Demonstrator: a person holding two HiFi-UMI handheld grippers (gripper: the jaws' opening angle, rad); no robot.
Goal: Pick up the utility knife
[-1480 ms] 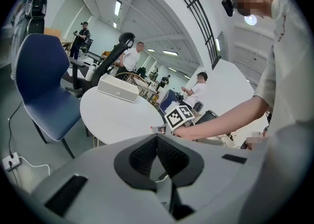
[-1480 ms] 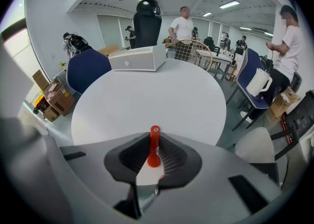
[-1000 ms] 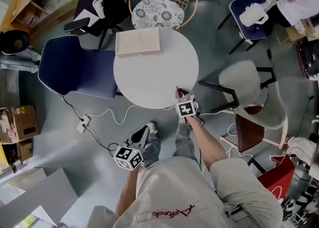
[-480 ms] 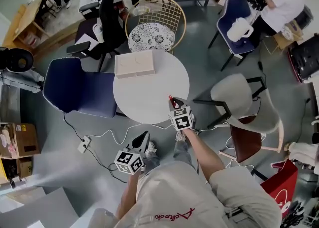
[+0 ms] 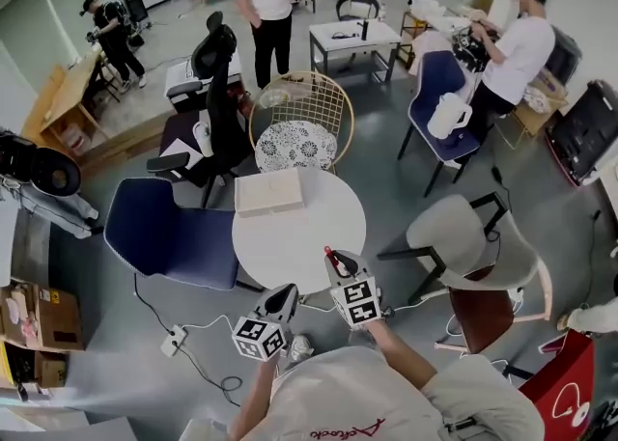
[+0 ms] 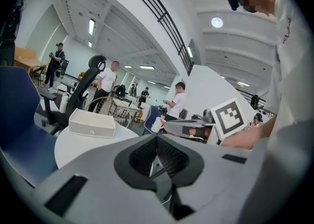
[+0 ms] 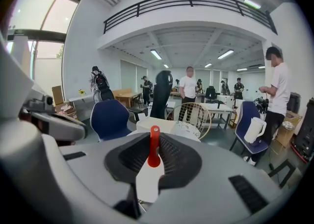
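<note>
The utility knife (image 7: pixel 149 179), white with a red end (image 7: pixel 154 144), is clamped between the black pads of my right gripper (image 7: pixel 153 166) and points forward. In the head view the right gripper (image 5: pixel 340 265) hangs over the near edge of the round white table (image 5: pixel 319 236), and the knife's red tip (image 5: pixel 329 253) sticks out ahead of it. My left gripper (image 5: pixel 280 302) is lower and to the left, off the table's near edge. In its own view the left gripper (image 6: pixel 157 157) has its pads together with nothing between them.
A flat beige box (image 5: pixel 269 193) lies on the far side of the table. Around it stand a blue armchair (image 5: pixel 169 236), a wire chair (image 5: pixel 301 130) and a grey chair (image 5: pixel 463 241). Cables and a power strip (image 5: pixel 174 341) lie on the floor. Several people stand further back.
Both grippers have come up, the right one more, carrying the knife away from the table's edge. The head view has tilted up and now takes in the room behind.
</note>
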